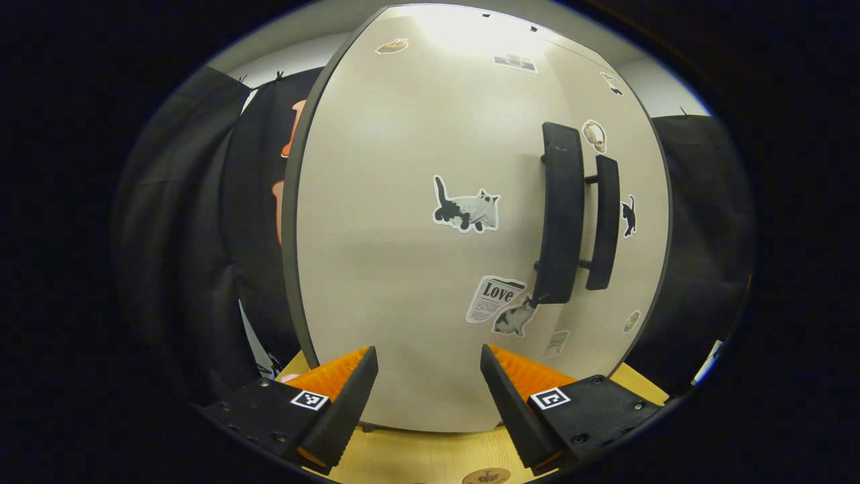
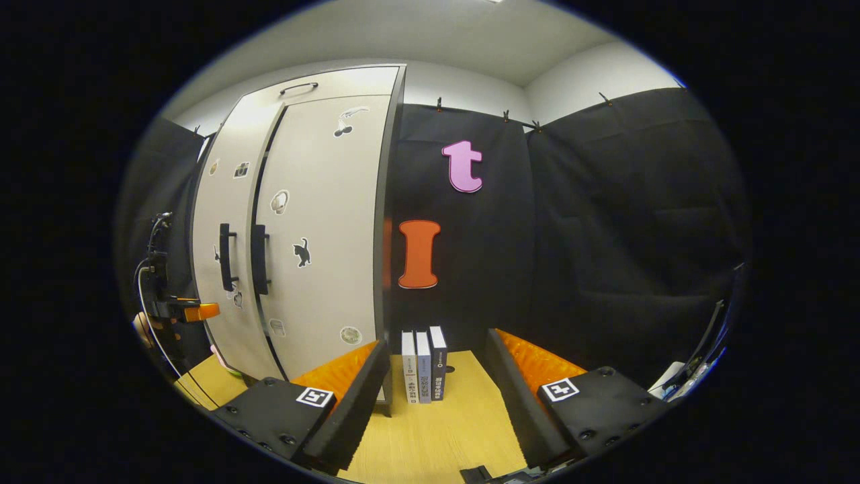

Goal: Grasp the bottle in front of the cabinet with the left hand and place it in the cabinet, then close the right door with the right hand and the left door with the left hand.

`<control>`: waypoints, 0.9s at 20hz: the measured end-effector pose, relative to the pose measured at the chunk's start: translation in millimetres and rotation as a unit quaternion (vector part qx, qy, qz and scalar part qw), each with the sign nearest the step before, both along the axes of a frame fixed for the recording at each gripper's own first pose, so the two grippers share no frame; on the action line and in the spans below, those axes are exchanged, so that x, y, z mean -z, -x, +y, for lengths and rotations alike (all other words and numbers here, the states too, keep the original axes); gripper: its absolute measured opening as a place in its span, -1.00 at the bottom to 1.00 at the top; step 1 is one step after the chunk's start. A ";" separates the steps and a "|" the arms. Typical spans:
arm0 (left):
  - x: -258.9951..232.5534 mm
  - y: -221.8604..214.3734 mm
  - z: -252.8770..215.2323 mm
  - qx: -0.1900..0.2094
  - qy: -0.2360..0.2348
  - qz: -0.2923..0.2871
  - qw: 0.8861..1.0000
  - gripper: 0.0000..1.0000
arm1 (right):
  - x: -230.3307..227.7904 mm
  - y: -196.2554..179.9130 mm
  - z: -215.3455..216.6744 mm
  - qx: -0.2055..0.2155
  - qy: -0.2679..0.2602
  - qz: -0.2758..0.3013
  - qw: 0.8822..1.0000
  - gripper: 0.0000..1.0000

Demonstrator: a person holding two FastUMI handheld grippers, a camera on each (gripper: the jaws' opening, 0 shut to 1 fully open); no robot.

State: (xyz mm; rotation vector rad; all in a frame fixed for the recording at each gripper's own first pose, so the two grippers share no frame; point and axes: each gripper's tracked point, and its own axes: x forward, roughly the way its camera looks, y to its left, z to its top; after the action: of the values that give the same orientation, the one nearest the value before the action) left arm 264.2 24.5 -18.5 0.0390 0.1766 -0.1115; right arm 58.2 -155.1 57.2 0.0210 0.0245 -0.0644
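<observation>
The tall white cabinet (image 1: 403, 255) stands right in front of my left gripper (image 1: 428, 376), which is open with nothing between its fingers. Both doors lie almost flush, and their black handles (image 1: 561, 212) sit side by side to the right of my fingers. In the right gripper view the same cabinet (image 2: 322, 228) stands at the left, with a thin dark seam between the two doors. There the left gripper (image 2: 201, 311), held by a hand, is low against the left door. My right gripper (image 2: 437, 376) is open and empty, off the cabinet's right side.
Three upright books (image 2: 423, 366) stand on the wooden table (image 2: 430, 430) just past my right fingers, beside the cabinet's side wall. A small round disc (image 1: 485, 476) lies on the table below the left gripper. Black cloth walls close the booth behind and right.
</observation>
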 end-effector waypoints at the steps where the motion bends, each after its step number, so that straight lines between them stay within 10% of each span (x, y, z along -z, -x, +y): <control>1: -4.7 8.8 1.4 0.003 0.001 0.002 1.000 0.87 | -1.4 -1.1 3.8 -0.005 -0.001 -0.001 1.000 0.93; 18: -158.2 193.5 91.9 -0.068 0.021 -0.108 0.992 0.87 | -38.2 -21.4 76.9 -0.091 0.005 -0.040 0.995 0.92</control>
State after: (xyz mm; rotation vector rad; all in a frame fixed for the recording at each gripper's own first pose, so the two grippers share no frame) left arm 70.8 116.5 139.7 -0.0039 -0.0394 0.0248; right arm 79.7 -78.2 95.5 0.0117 -0.0536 0.1191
